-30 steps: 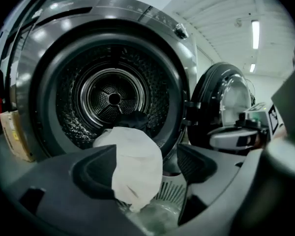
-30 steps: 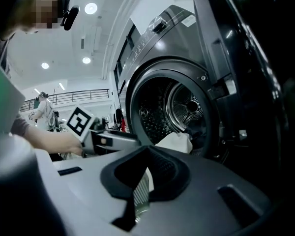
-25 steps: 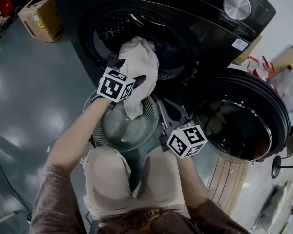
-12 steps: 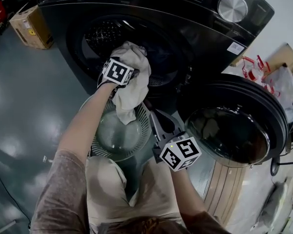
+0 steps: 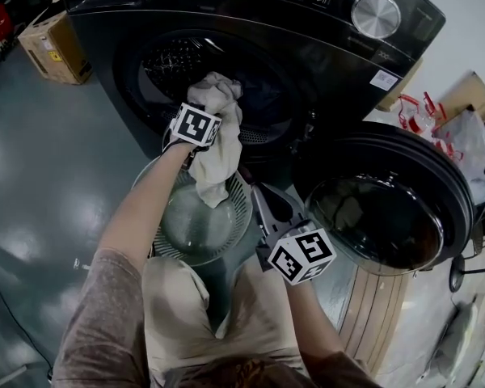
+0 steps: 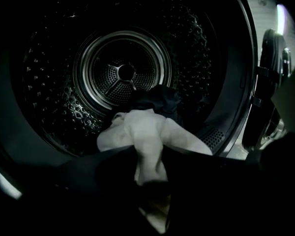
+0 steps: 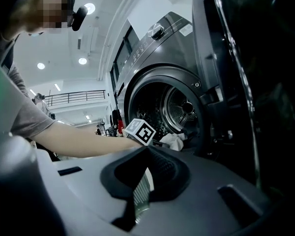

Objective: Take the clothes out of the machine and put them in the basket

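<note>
The left gripper (image 6: 150, 154) has just been closing its jaws. Now they pinch a fold of the white cloth (image 5: 218, 148) tight between them. The cloth hangs half out of the mouth of the machine (image 5: 307, 47), and its loose end dangles over the basket (image 5: 158, 237). The basket sits on the floor just in front of the machine, near the person's knees.

To do this step well, I think the left gripper should keep its squeeze on and pull the cloth toward the person and up a little. That way the far end can slip free of the machine's edge. Then it should come over the middle of the basket before it lets go (the cloth is floppy, so a low pull may drag it on the rim). A dark cloth (image 6: 157, 100) lies right behind the white one, deeper in the machine. It may tangle and come along, so a slow pull is best.

The right gripper (image 7: 147, 150) waits on the right, near the basket. Its jaws are together and hold nothing.

The round door (image 5: 388, 208) stands wide open on the right. The floor (image 5: 48, 160) is smooth, shiny and grey. A brown box (image 5: 52, 43) sits far off on the left. The room is big, with round lights (image 7: 90, 8) high up.
</note>
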Tool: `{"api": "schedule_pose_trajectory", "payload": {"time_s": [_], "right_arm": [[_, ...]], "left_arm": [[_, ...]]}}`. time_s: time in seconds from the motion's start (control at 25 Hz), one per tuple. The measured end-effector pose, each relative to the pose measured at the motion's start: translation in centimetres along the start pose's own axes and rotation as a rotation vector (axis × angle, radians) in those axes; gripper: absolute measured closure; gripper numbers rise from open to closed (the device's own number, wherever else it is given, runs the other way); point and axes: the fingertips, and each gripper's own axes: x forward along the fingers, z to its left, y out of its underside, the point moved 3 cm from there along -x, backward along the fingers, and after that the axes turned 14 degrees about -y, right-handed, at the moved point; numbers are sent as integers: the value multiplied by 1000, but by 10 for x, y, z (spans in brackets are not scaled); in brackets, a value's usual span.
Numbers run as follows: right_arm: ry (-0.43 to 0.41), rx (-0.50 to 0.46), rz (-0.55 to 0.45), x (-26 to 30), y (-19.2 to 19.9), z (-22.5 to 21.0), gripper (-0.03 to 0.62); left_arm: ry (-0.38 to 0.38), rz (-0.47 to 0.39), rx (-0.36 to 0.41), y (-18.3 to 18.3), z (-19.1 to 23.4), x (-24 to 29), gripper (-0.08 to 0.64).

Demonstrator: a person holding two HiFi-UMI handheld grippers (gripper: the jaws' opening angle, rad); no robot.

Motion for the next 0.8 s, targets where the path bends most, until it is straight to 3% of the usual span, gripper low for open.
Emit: {"api": "schedule_pose_trajectory", "payload": {"time_s": [0.08,0.16,0.56,0.8], "right_arm": [[2,1,-1,-4,-1,0,595],[0,0,0,-7,-2,0,595],[-39,-5,-3,2,-5,-1,595],[-75,-4,2,19,-4,0,595]], "left_arm": [[8,5,-8,2,-1,-12,470],[31,6,-5,7,-3,-27,488],[145,-41,-8,41,-9,-144,495],[218,-23,-6,62,-22,-207,494]]}}
